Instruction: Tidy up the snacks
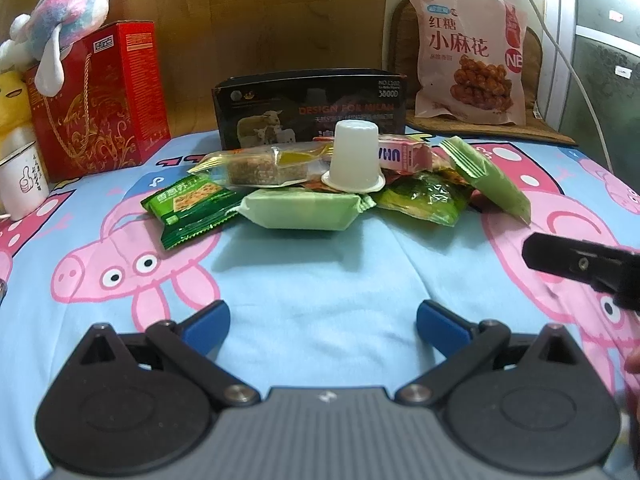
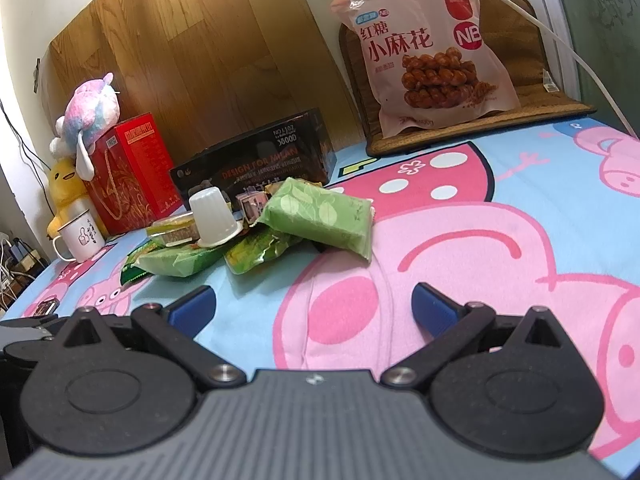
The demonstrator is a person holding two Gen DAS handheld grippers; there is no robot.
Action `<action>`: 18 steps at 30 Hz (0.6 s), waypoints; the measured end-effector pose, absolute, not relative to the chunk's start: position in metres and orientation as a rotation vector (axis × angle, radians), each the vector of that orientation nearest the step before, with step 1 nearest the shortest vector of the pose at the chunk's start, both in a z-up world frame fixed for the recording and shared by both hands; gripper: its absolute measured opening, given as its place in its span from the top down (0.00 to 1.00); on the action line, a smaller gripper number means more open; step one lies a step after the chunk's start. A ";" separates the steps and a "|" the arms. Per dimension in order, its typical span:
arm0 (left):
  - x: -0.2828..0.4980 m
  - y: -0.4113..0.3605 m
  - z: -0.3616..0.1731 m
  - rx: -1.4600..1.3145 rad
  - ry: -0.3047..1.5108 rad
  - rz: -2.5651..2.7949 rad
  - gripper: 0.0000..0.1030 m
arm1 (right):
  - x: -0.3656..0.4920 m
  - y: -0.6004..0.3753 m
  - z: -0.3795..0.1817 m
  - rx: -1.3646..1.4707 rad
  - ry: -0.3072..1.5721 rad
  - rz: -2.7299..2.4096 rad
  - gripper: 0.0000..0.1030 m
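Left gripper [image 1: 323, 326] and right gripper [image 2: 314, 306]: fingers spread wide, empty, above cartoon-pig blanket [image 1: 320, 272]. Snack pile [image 1: 320, 188] lies ahead, before black box [image 1: 308, 110]; white jelly cup [image 1: 354, 158] upside down on top.

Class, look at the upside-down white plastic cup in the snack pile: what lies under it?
The upside-down white plastic cup rests rim-down on the pile, over a clear-wrapped brown bar and a pale green packet. Its contents, and the wrappers directly beneath its rim, are hidden.
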State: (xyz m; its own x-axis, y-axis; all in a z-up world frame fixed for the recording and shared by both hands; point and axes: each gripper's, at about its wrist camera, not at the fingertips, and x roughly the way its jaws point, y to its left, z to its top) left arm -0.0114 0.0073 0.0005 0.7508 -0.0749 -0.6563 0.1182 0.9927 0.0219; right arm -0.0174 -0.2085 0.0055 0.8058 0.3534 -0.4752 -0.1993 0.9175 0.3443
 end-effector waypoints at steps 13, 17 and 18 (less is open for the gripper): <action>-0.021 0.011 0.003 0.052 0.676 -0.133 0.00 | -0.016 -0.204 0.006 0.253 0.568 0.288 0.00; -0.024 0.011 0.008 0.054 0.643 -0.125 0.00 | -0.016 -0.203 0.006 0.245 0.570 0.286 0.00; -0.024 0.012 0.009 0.048 0.635 -0.124 0.00 | -0.016 -0.203 0.006 0.242 0.571 0.285 0.00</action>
State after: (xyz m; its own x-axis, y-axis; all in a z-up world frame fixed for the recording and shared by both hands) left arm -0.0241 0.0118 0.0086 0.7979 -0.1005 -0.5943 0.1299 0.9915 0.0068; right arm -0.0157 -0.2028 0.0061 0.8044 0.3299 -0.4941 -0.1969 0.9327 0.3021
